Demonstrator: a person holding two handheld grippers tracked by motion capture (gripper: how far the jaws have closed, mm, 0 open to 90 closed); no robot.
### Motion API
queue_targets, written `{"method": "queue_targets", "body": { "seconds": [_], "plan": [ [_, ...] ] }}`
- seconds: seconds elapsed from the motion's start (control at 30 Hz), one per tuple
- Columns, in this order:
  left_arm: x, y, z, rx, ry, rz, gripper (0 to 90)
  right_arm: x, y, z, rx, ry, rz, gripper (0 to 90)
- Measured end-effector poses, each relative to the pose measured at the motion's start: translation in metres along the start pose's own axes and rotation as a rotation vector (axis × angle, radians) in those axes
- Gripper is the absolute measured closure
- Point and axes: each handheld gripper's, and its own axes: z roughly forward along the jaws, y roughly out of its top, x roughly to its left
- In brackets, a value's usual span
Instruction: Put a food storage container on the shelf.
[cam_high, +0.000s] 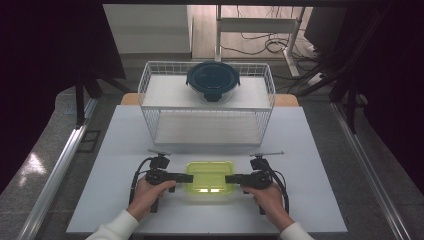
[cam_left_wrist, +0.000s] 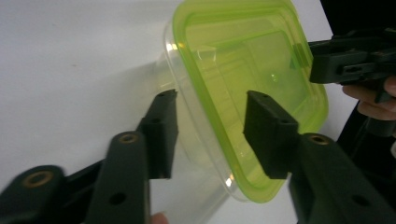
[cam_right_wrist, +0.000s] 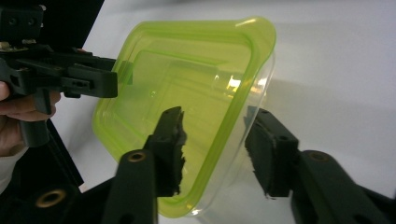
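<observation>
In the high view, the lidded container (cam_high: 209, 180) lay on the white worktop (cam_high: 310, 150) near the person's edge, its long axis running left to right, squarely between the two tools. The left tool (cam_high: 188, 178) met its left short end and the right tool (cam_high: 229, 179) its right short end, both equally near; a wire basket (cam_high: 150, 80) with a round dark container (cam_high: 213, 80) stood well behind.

In the left gripper view, the left tool (cam_left_wrist: 212, 126) straddled the container's (cam_left_wrist: 243, 79) green rim, one jaw over the lid and one beside the clear wall; whether the pads pressed I could not tell.

In the right gripper view, the right tool (cam_right_wrist: 219, 140) bracketed the opposite rim of the container (cam_right_wrist: 187, 88) likewise, with contact again unclear. Any lift, I judged, hinged on that end-to-end symmetry.
</observation>
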Motion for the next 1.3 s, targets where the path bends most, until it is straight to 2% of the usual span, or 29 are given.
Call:
{"method": "queue_targets", "body": {
  "seconds": [0.1, 0.2, 0.27, 0.4, 0.87, 1.17, 1.3],
  "plan": [
    [0.0, -0.001, 0.001, 0.002, -0.017, -0.016, 59.2, -0.001, -0.001, 0.001, 0.012, 0.009, 0.023, 59.9],
    [0.002, -0.001, 0.0, -0.002, -0.03, -0.041, 62.0, -0.001, -0.002, 0.0, 0.011, 0.0, 0.032, 67.1],
    [0.002, -0.002, -0.001, -0.005, -0.021, -0.051, 67.3, -0.001, -0.003, -0.001, 0.013, -0.005, 0.036, 69.7],
    [0.0, -0.004, -0.003, -0.011, -0.012, -0.048, 71.2, 0.0, -0.003, -0.004, 0.007, 0.004, 0.045, 72.7],
    [-0.011, -0.007, -0.011, -0.046, -0.016, -0.025, 77.9, 0.011, -0.001, -0.02, -0.052, -0.001, -0.033, 77.2],
    [-0.018, -0.006, -0.02, -0.068, -0.025, 0.004, 78.2, 0.017, -0.001, -0.027, -0.073, 0.011, -0.067, 77.5],
    [-0.023, -0.005, -0.025, -0.079, -0.021, 0.029, 78.5, 0.022, 0.0, -0.031, -0.087, 0.014, -0.085, 77.6]
  ]
}}
